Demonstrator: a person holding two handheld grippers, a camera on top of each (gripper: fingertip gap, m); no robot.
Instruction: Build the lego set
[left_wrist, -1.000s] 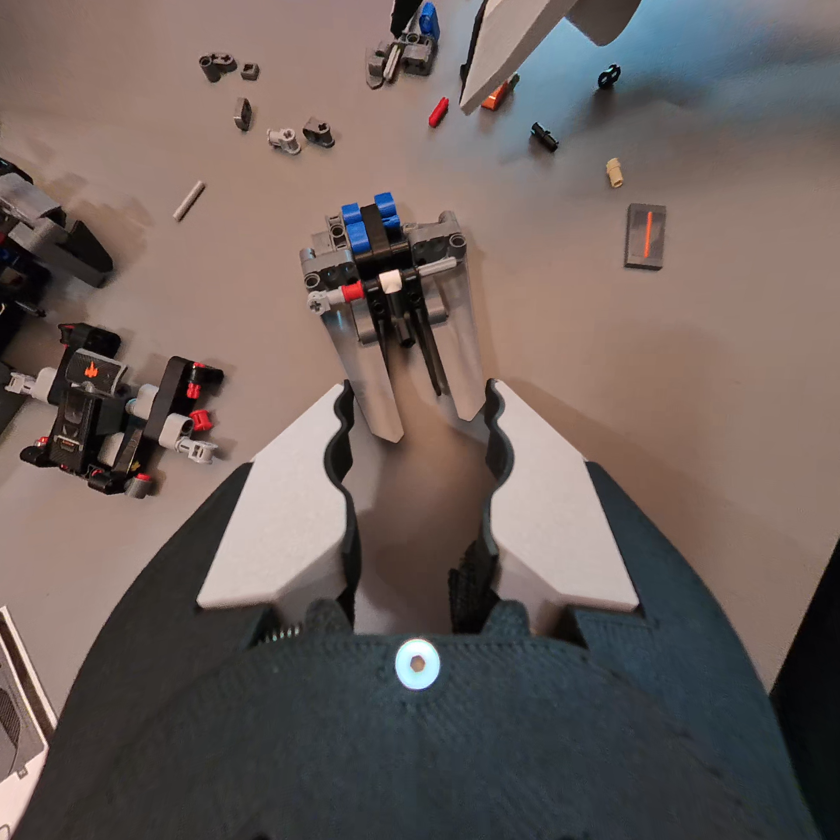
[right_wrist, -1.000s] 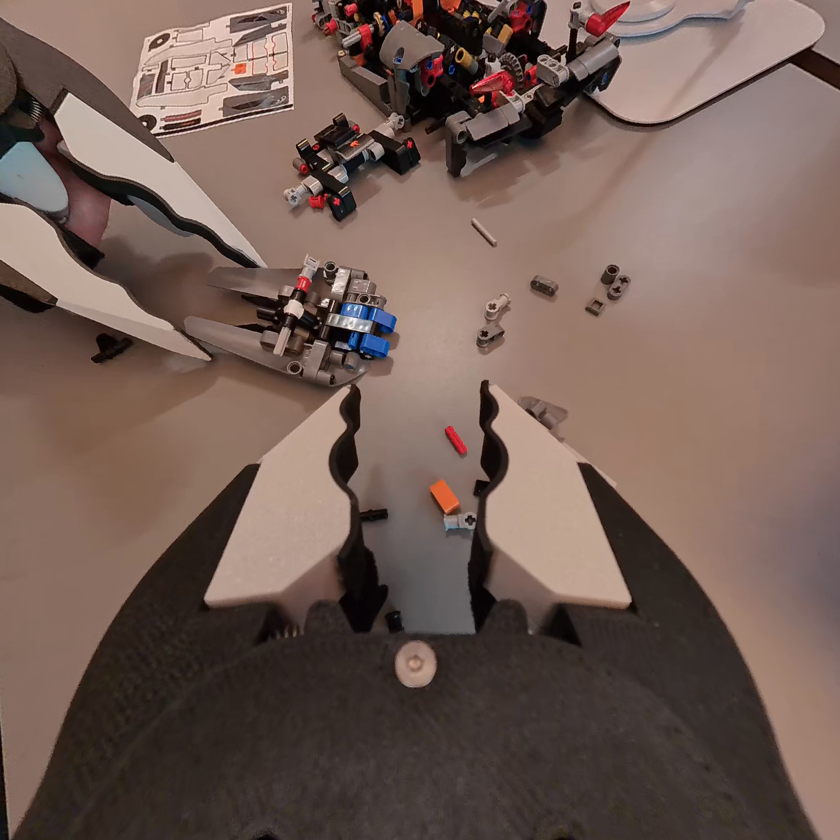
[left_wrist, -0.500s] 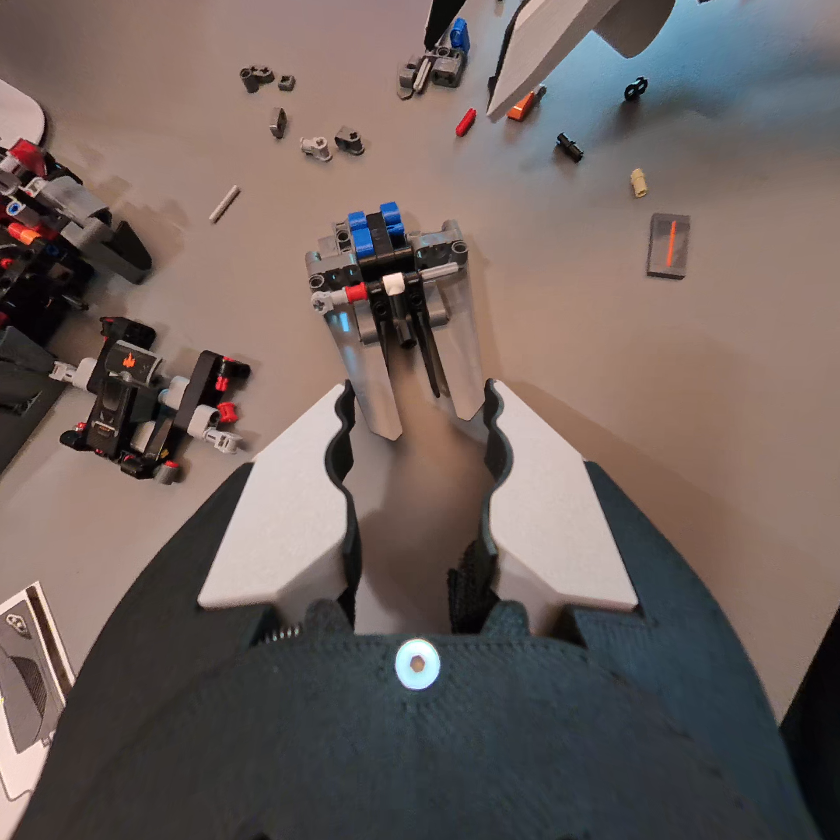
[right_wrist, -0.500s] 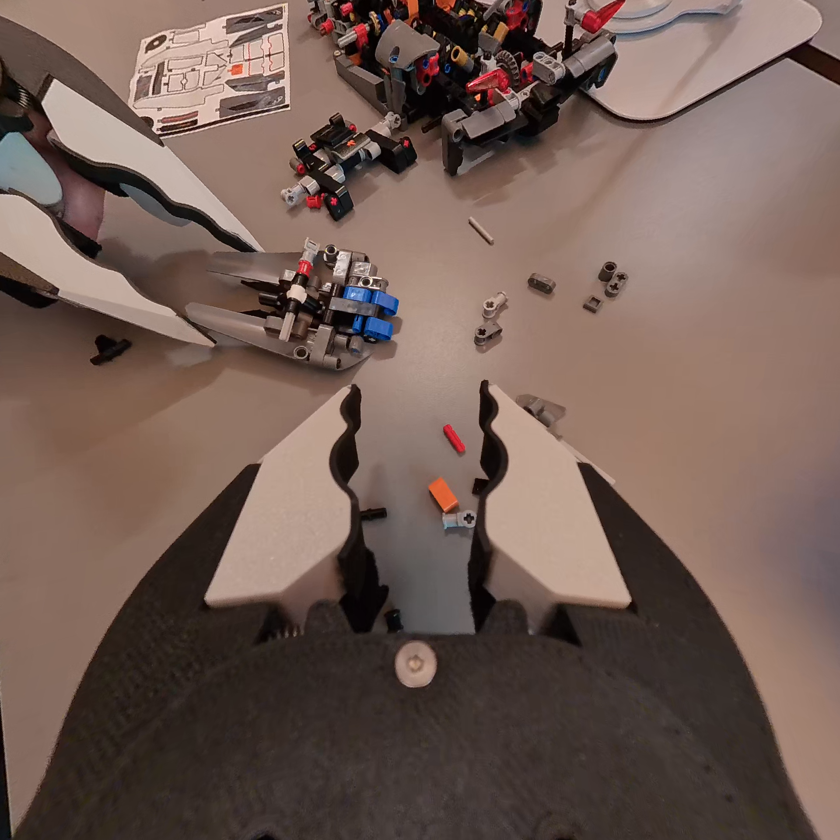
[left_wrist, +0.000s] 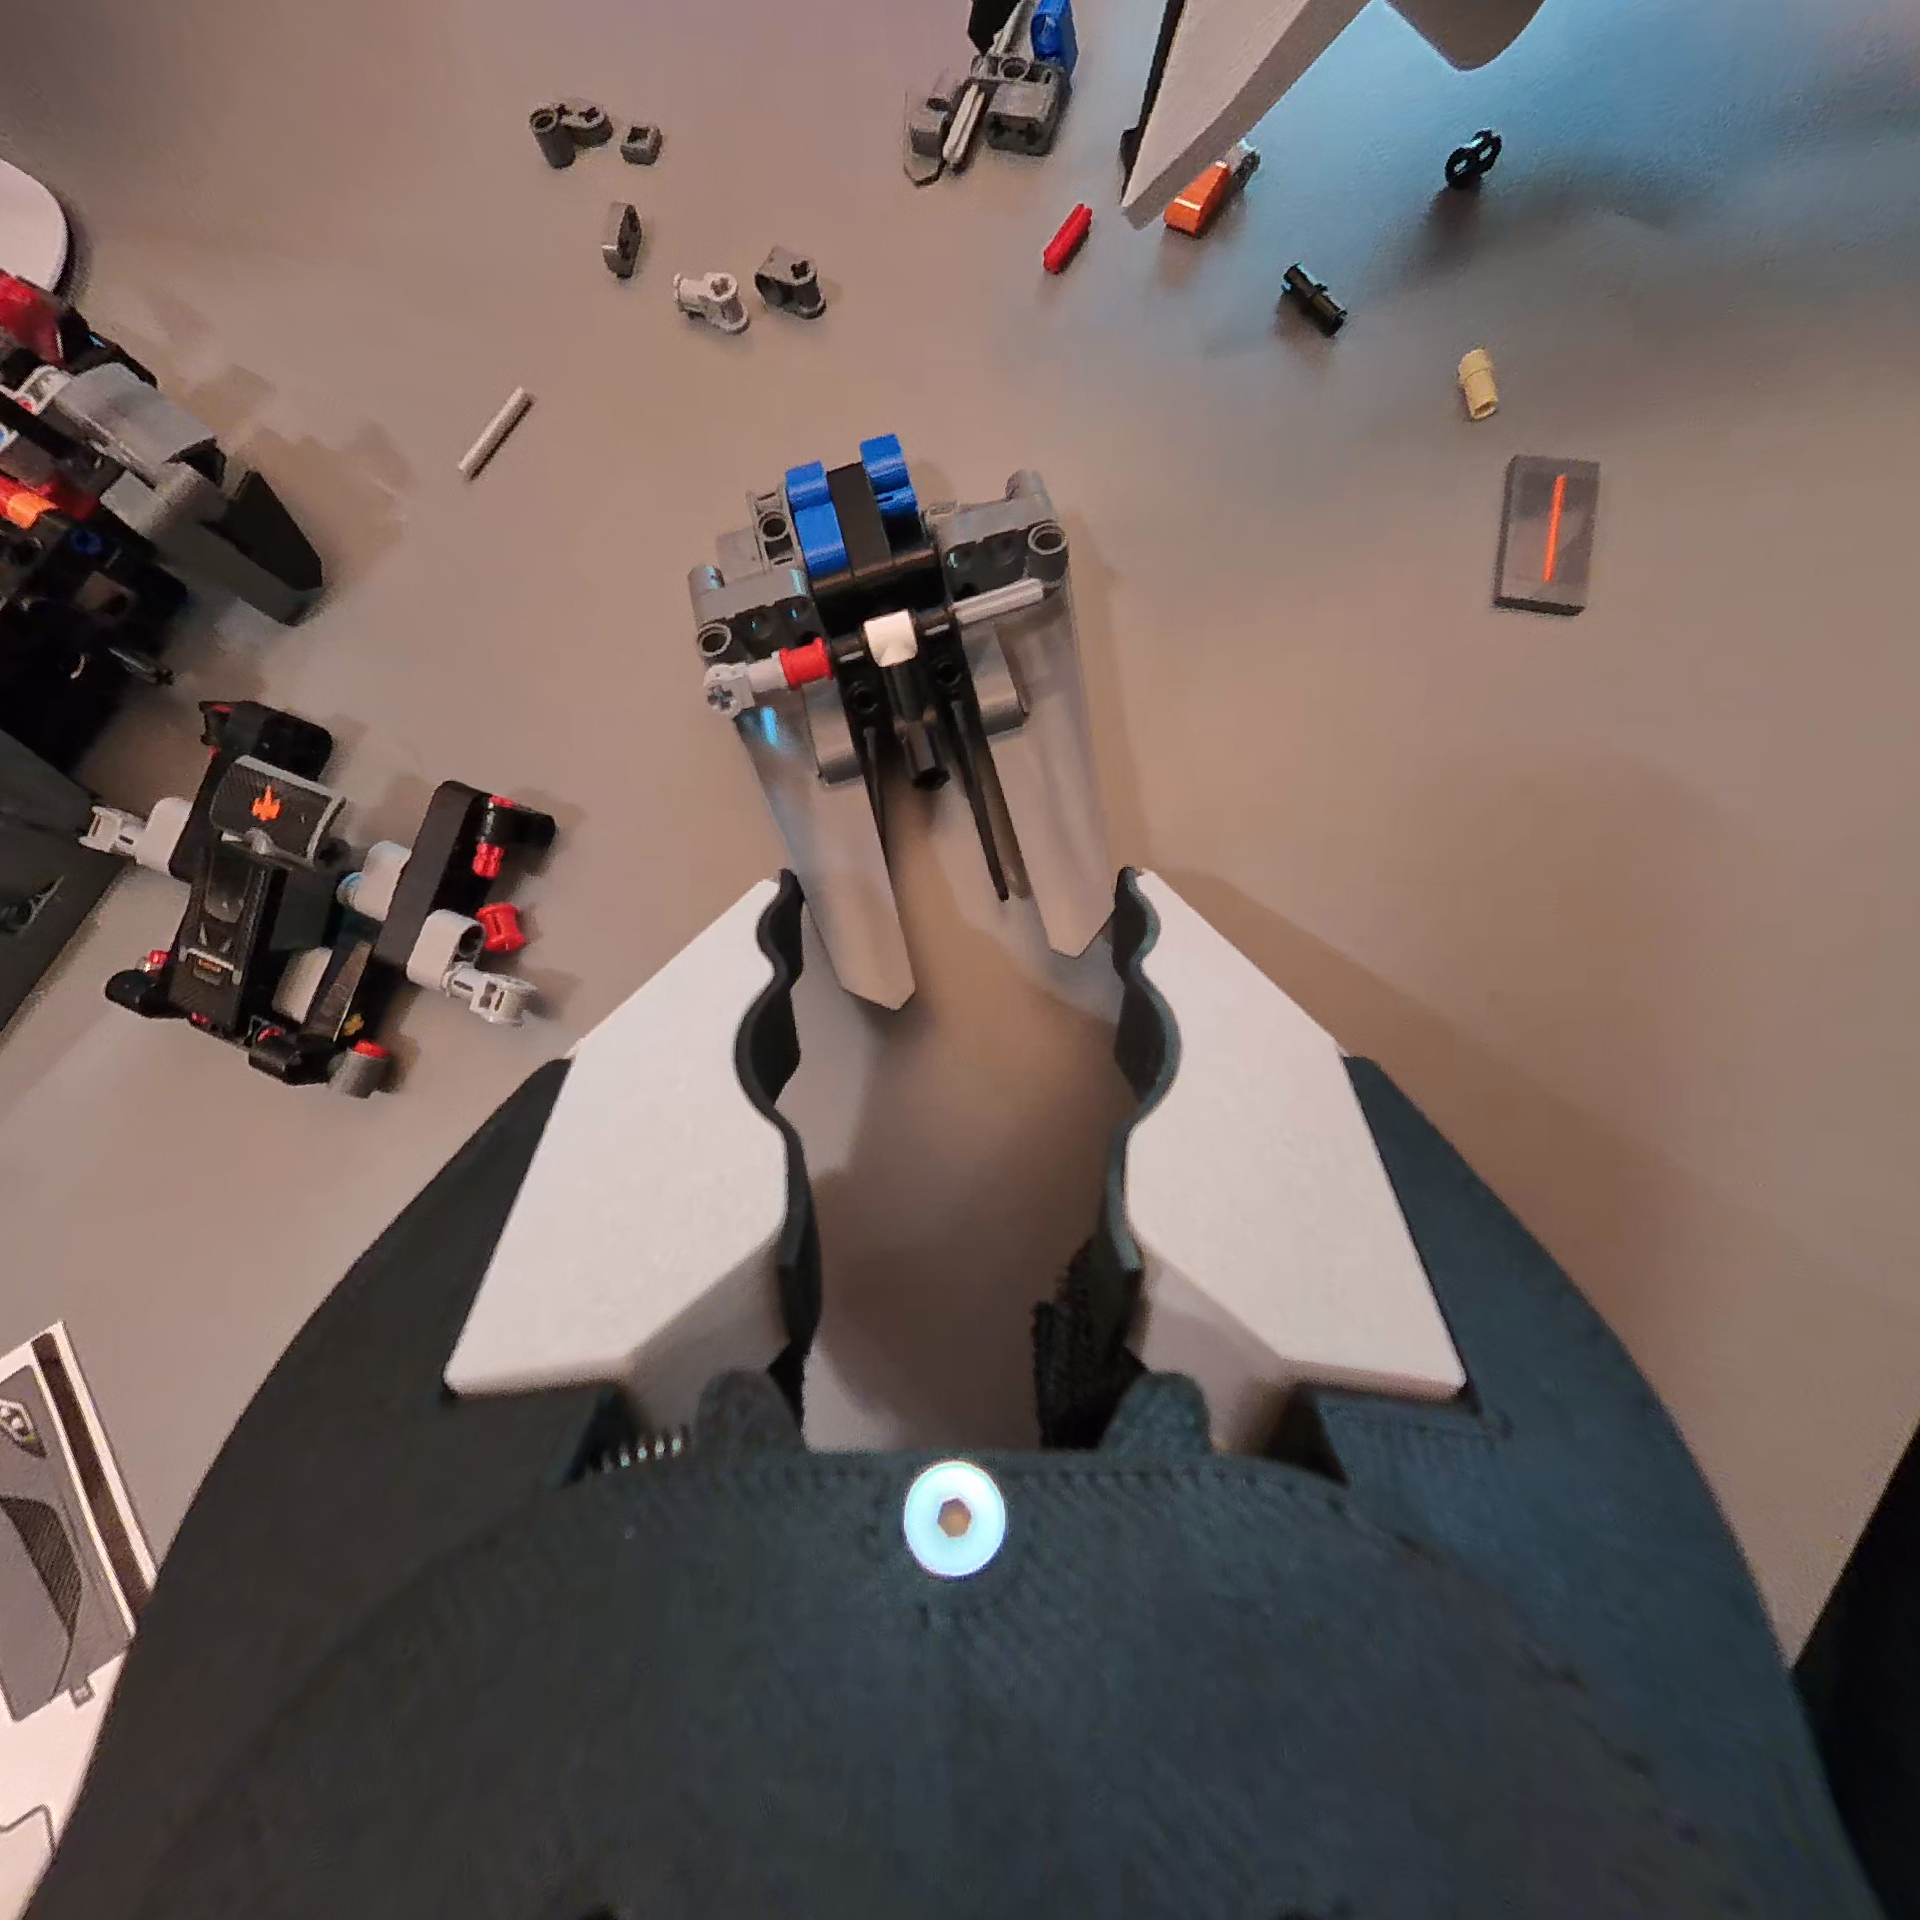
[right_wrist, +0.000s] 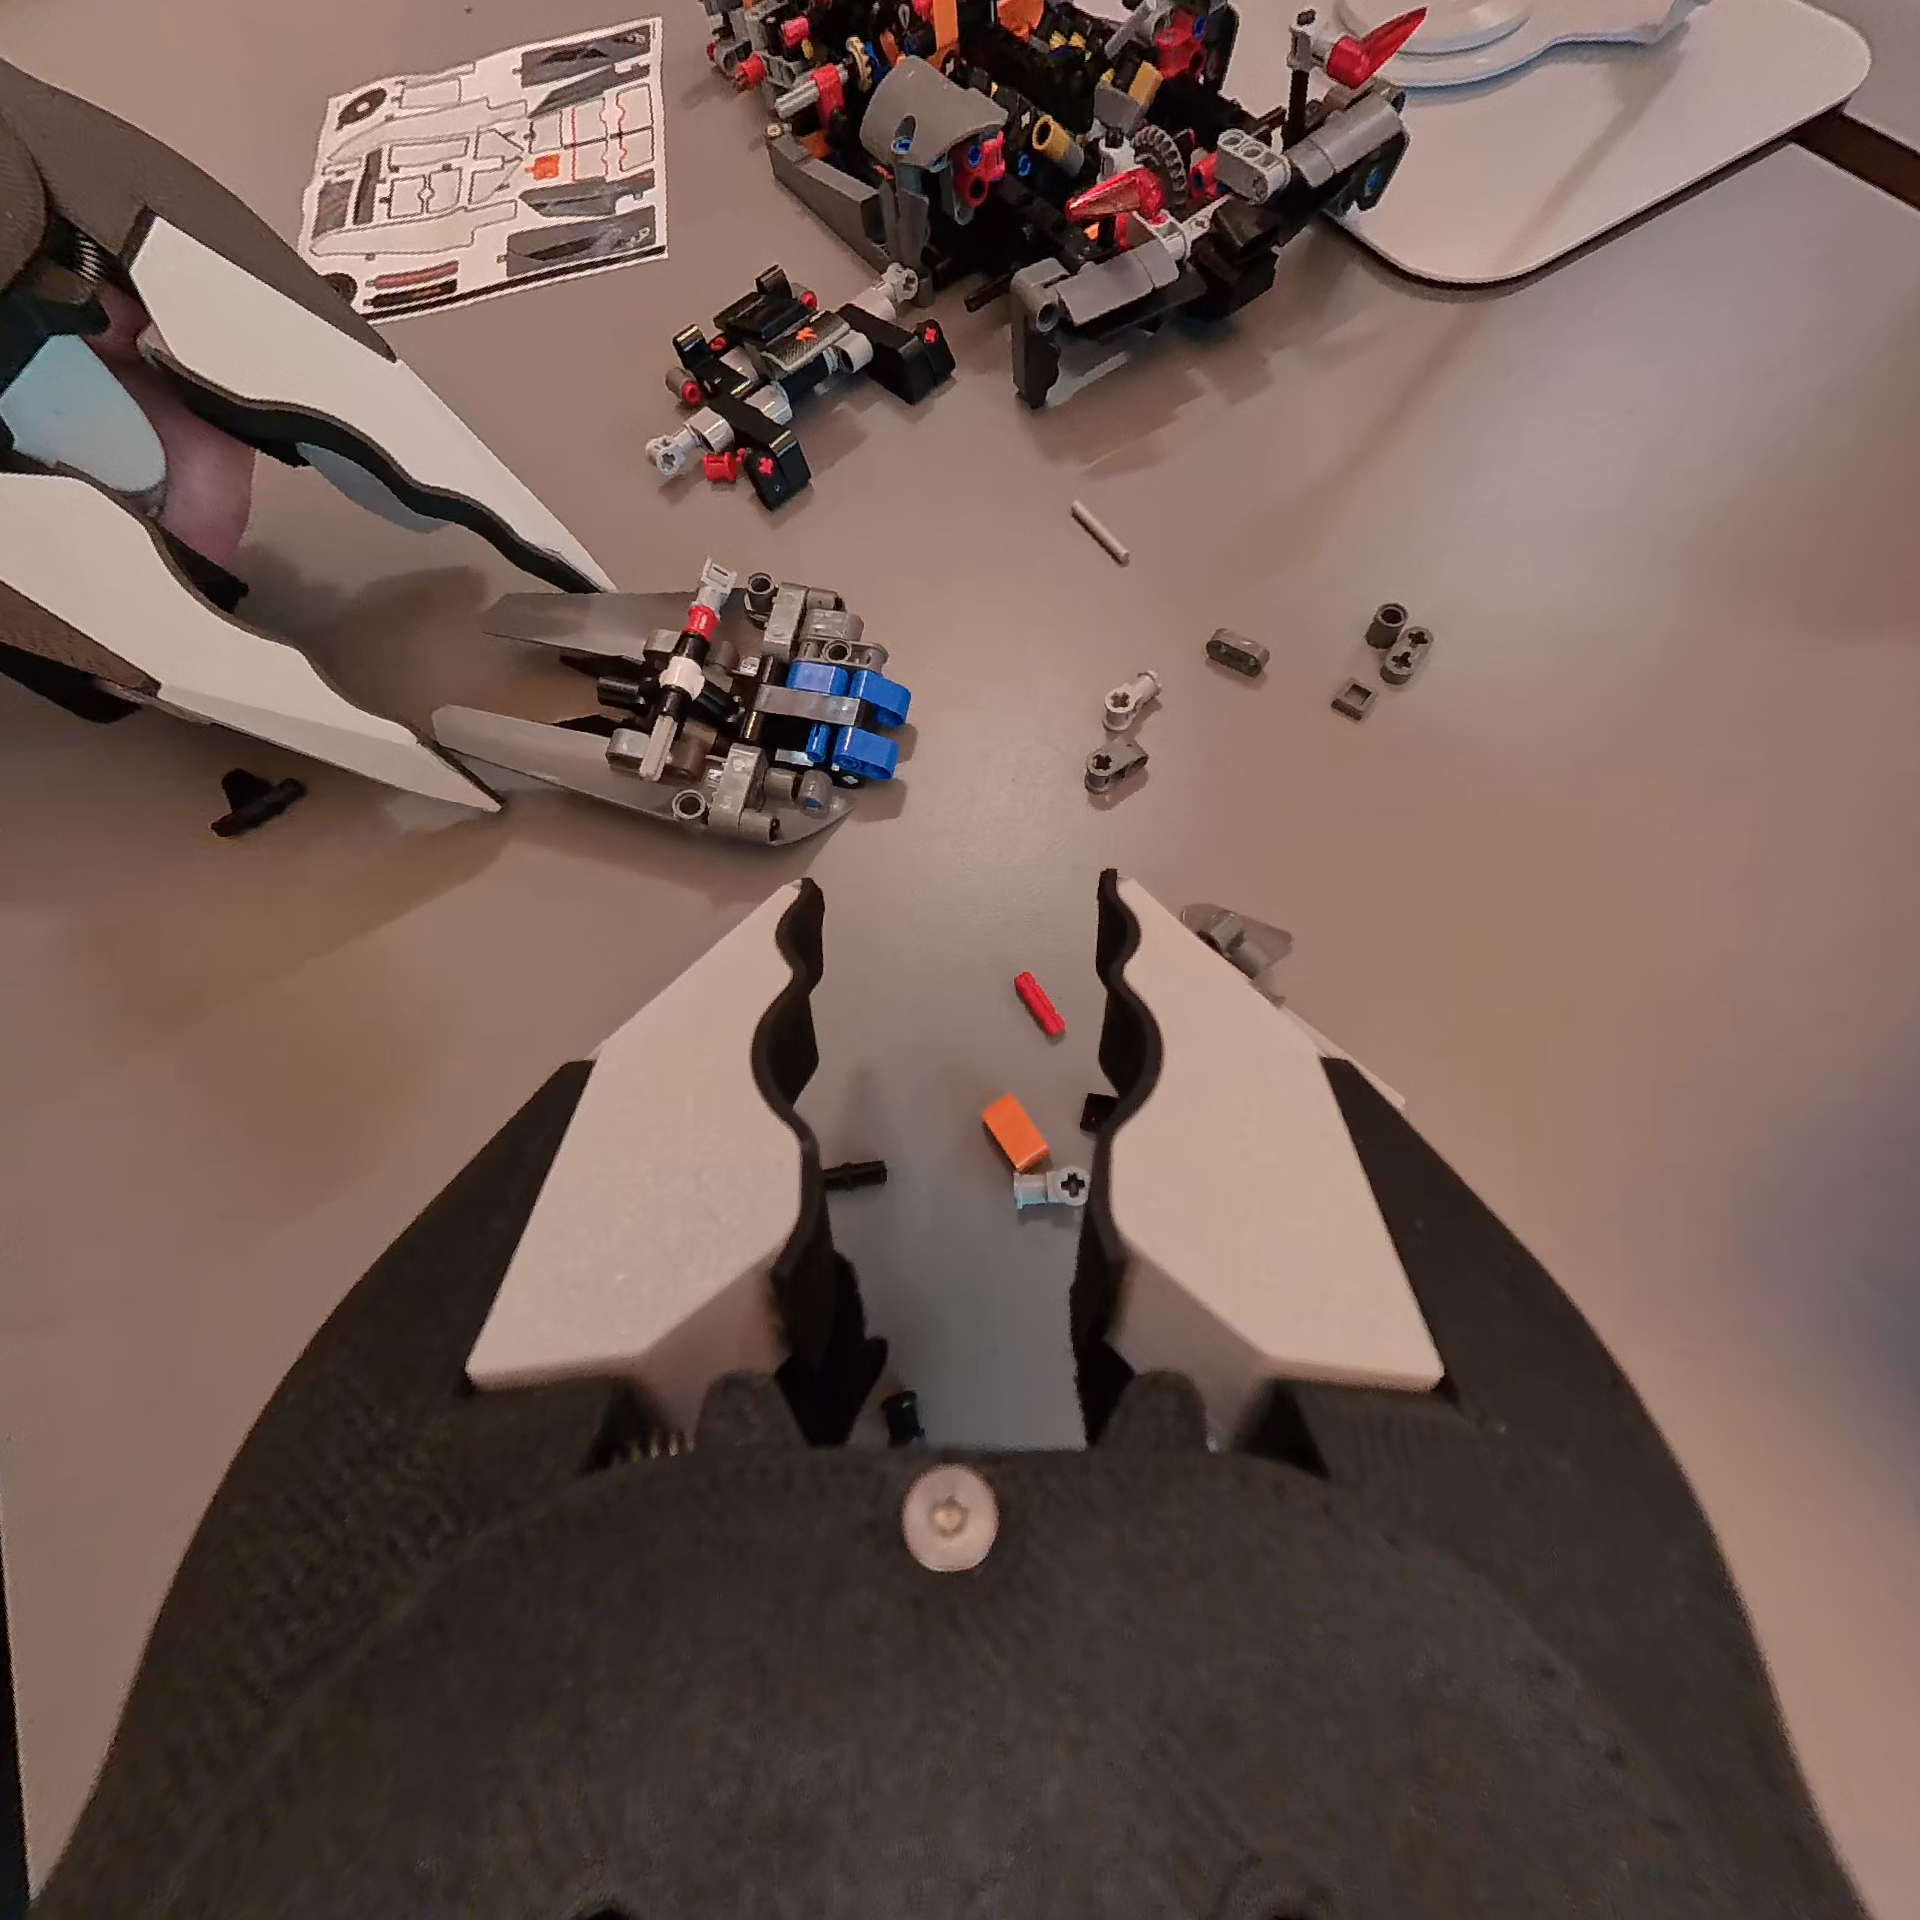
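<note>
Honestly, left tool (left_wrist: 951, 914) sits open, straddling the grey sub-assembly's (left_wrist: 883, 665) panel tips on the table (left_wrist: 1351, 883); close squarely on both panels. Right tool (right_wrist: 956, 894) gapes empty over loose pieces.

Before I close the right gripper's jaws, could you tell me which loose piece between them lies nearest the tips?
The small red pin; the orange tile and grey connector lie farther back.

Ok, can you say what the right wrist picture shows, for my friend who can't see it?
The right claw hangs open over a grey table, above a small red pin and an orange piece. Ahead on the left, the left claw is open at the pointed grey ends of a grey, black and blue lego part. A bigger half-built model sits at the back.
</note>
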